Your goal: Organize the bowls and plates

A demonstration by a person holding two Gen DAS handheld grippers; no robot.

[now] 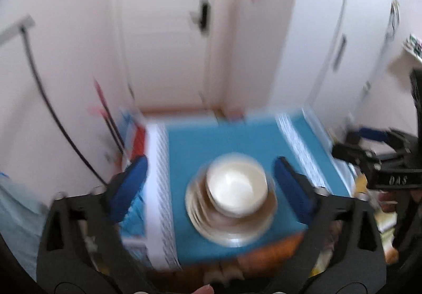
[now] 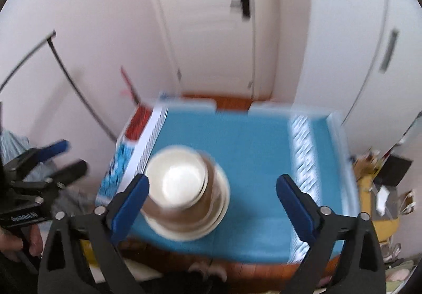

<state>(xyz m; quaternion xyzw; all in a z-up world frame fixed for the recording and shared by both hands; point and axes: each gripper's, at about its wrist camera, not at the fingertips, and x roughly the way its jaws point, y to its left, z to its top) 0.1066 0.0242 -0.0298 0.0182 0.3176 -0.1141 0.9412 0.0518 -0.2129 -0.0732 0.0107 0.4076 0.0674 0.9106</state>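
A stack of cream plates [image 1: 232, 225] with white bowls [image 1: 236, 188] nested on top stands on a blue box top [image 1: 224, 138]. The stack also shows in the right wrist view, plates [image 2: 211, 225] under bowls [image 2: 176, 180]. My left gripper [image 1: 211, 185] is open and empty, hovering above with the stack between its blue fingers. My right gripper [image 2: 212, 201] is open and empty above the box, its left finger [image 2: 129, 207] over the stack's left edge. Both views are blurred.
The blue box [image 2: 250, 141] sits on an orange-brown floor in front of a white door [image 2: 211, 30] and white wardrobe [image 2: 356, 43]. Clutter lies at the right [image 2: 382, 188]. A black cable [image 1: 47, 98] hangs on the left wall.
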